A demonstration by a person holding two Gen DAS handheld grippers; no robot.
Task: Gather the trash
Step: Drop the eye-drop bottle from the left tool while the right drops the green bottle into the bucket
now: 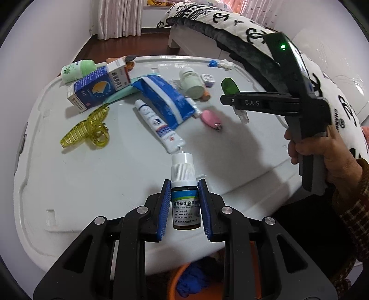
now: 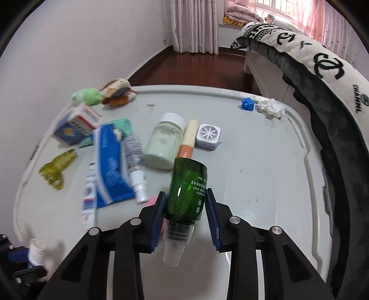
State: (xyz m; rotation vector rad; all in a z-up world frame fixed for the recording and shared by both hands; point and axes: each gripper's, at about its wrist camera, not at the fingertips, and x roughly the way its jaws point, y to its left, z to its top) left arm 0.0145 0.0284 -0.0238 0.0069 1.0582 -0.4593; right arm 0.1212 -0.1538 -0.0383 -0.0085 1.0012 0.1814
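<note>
We are in a home bedroom. At the upper right of the frame a bed (image 2: 258, 64) carries a black-and-white logo-printed blanket (image 2: 327, 67), and folded bedding (image 2: 242, 13) lies on the window sill behind it. Pink curtains (image 2: 196, 25) hang at the top centre above a dark wooden floor (image 2: 196, 69). In the middle, the white table (image 2: 265, 166) holds household toiletries and medicine boxes (image 1: 96, 90).

A white plastic lid-like tabletop (image 2: 265, 184) fills mid-frame. At its upper left lie a green-capped bottle (image 2: 86, 96), a blue-and-white carton (image 2: 73, 127) and a yellow hair claw (image 2: 55, 169). At centre lie a blue toothpaste tube (image 2: 111, 166), a white ointment tube (image 2: 88, 196) and a pale jar (image 2: 165, 140). At upper right lie a blue brick (image 2: 248, 104) and crumpled tissue (image 2: 271, 107).
</note>
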